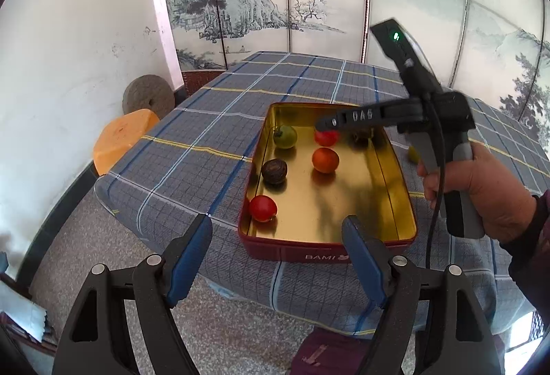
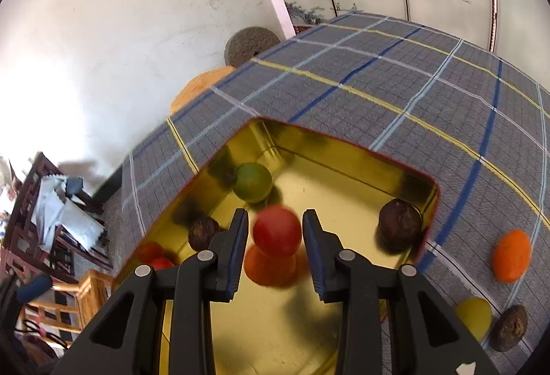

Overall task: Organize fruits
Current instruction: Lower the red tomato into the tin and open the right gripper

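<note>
A red tin (image 1: 395,182) with a gold inside sits on the checked tablecloth. It holds a green fruit (image 1: 285,136), an orange one (image 1: 325,160), a dark brown one (image 1: 274,171) and a red one (image 1: 263,208). My right gripper (image 2: 275,216) hangs over the tin (image 2: 343,142). A blurred red fruit (image 2: 276,230) lies between its fingertips with thin gaps on both sides; the pads do not press it. From the left wrist this fruit (image 1: 326,137) shows just under the right gripper (image 1: 325,125). My left gripper (image 1: 276,223) stands open and empty at the tin's near edge.
Outside the tin to its right lie an orange fruit (image 2: 511,254), a yellow one (image 2: 473,313) and a dark brown one (image 2: 508,327). A hand (image 1: 481,189) holds the right gripper. An orange stool (image 1: 125,137) and a millstone (image 1: 148,96) stand beyond the table's left edge.
</note>
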### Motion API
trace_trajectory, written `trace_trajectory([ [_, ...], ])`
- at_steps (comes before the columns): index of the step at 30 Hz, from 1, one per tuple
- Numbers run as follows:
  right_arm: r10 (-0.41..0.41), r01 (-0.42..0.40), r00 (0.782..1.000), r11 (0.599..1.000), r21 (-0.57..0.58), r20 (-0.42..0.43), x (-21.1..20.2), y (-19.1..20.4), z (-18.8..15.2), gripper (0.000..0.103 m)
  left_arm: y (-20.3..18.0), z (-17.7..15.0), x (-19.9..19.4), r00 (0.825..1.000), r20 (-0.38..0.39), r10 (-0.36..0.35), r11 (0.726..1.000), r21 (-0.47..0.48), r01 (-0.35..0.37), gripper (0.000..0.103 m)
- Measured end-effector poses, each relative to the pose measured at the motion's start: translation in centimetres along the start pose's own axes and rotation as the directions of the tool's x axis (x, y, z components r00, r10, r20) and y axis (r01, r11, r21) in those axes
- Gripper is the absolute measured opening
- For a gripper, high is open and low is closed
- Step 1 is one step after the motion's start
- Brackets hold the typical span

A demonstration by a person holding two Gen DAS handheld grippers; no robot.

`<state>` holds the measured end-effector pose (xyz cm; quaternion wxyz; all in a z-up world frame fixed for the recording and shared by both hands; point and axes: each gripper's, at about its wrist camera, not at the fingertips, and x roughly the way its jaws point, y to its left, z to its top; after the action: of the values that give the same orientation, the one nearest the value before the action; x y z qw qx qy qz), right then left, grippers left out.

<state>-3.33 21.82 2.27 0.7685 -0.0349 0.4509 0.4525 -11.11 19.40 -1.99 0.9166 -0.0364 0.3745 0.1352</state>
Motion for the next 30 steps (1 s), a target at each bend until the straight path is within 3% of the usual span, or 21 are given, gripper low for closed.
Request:
trace_trajectory([
  [2, 0.007, -0.007, 0.999, 1.000, 0.011, 0.034, -1.1, -0.2, -0.1, 0.058, -0.2, -0.1, 0.0, 1.000, -0.001, -0.001, 1.000, 0.013, 0.001, 0.078],
  [8, 0.010, -0.026, 0.987, 0.995, 0.095, 0.163, -8.5, -3.4, -3.9, 0.059, -1.5, -0.1, -0.1, 1.000, 0.014, -0.022, 0.998, 0.058, 0.021, 0.078],
  [13, -0.204, 0.190, 0.968, 0.976, 0.103, 0.147, -14.7, -7.9, -10.1, 0.059, -3.1, 0.2, -0.4, 0.996, 0.027, -0.081, 0.992, 0.102, 0.078, 0.078],
  [18, -0.304, 0.285, 0.946, 0.946, 0.158, 0.115, -17.8, -12.3, -12.9, 0.059, -5.0, 0.8, 0.1, 0.987, -0.009, -0.161, 0.979, 0.129, 0.160, 0.078],
  [22, -0.314, 0.300, 0.940, 0.947, 0.114, 0.133, -18.0, -12.1, -12.3, 0.059, -6.8, 2.2, 0.4, 0.968, -0.039, -0.250, 0.957, 0.144, 0.253, 0.078],
  [26, -0.307, 0.289, 0.939, 0.949, 0.126, 0.156, -18.1, -12.4, -12.5, 0.059, -9.0, 5.2, 1.3, 0.927, -0.064, -0.368, 0.912, 0.168, 0.374, 0.078],
  [28, -0.315, 0.295, 0.936, 0.946, 0.136, 0.160, -18.4, -12.8, -13.4, 0.059, -10.9, 6.7, 2.5, 0.914, -0.077, -0.398, 0.892, 0.202, 0.405, 0.078],
  [30, -0.326, 0.300, 0.930, 0.940, 0.159, 0.170, -19.2, -13.4, -14.6, 0.059, -13.2, 8.1, 4.2, 0.911, -0.107, -0.397, 0.868, 0.279, 0.411, 0.078],
])
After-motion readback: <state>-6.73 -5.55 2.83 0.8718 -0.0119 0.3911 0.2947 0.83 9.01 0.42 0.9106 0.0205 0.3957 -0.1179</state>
